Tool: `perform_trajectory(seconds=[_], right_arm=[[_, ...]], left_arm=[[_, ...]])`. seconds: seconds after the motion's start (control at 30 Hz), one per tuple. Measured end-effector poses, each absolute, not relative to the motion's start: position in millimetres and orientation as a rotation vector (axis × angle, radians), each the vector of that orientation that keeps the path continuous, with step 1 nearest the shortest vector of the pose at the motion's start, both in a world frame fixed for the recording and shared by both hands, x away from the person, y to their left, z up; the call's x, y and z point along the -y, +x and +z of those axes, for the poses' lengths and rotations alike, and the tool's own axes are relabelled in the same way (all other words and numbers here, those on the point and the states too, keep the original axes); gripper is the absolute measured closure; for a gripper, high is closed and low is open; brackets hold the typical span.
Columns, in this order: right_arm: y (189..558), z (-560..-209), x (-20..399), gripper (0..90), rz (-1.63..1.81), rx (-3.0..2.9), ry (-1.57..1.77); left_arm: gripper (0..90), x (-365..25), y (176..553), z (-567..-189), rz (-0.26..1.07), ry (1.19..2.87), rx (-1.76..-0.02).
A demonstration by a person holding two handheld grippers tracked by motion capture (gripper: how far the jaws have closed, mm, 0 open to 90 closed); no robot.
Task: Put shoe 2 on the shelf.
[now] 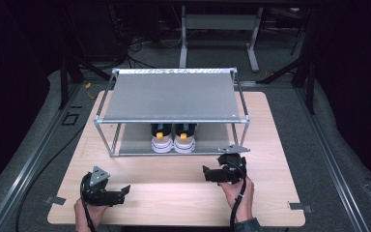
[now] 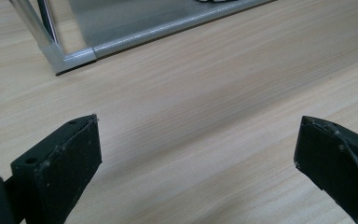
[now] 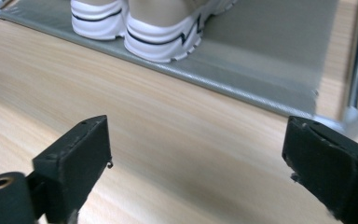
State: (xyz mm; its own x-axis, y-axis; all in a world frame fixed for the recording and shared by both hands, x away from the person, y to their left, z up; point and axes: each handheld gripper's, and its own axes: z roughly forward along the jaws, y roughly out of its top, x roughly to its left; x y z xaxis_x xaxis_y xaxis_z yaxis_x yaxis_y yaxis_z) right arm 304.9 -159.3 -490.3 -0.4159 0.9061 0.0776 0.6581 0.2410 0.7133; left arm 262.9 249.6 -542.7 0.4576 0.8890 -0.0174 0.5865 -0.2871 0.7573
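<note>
A pair of white shoes with orange heel tabs stands side by side on the lower shelf of a grey metal shoe rack, heels toward me. In the right gripper view the shoes' white soles sit at the top left on the grey shelf. My right gripper hovers over the table just in front of the rack's right front leg, open and holding nothing. My left gripper is near the table's front left, open and holding nothing, with the rack's front left corner ahead of it.
The rack stands at the back half of a light wooden table. Its top shelf is bare. Bare wood lies between the rack and the front edge. Dark floor, cables and metal stands surround the table.
</note>
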Motion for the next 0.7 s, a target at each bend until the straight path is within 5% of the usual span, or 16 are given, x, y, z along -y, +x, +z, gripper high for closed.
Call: perform_trajectory(seconds=[0.7], right_arm=[[257.8,-523.6,239.4,2.2,0.829,-2.089,1.587]], left_arm=[[0.6,-253.7,259.1,-560.1,0.525,2.021,-1.264]])
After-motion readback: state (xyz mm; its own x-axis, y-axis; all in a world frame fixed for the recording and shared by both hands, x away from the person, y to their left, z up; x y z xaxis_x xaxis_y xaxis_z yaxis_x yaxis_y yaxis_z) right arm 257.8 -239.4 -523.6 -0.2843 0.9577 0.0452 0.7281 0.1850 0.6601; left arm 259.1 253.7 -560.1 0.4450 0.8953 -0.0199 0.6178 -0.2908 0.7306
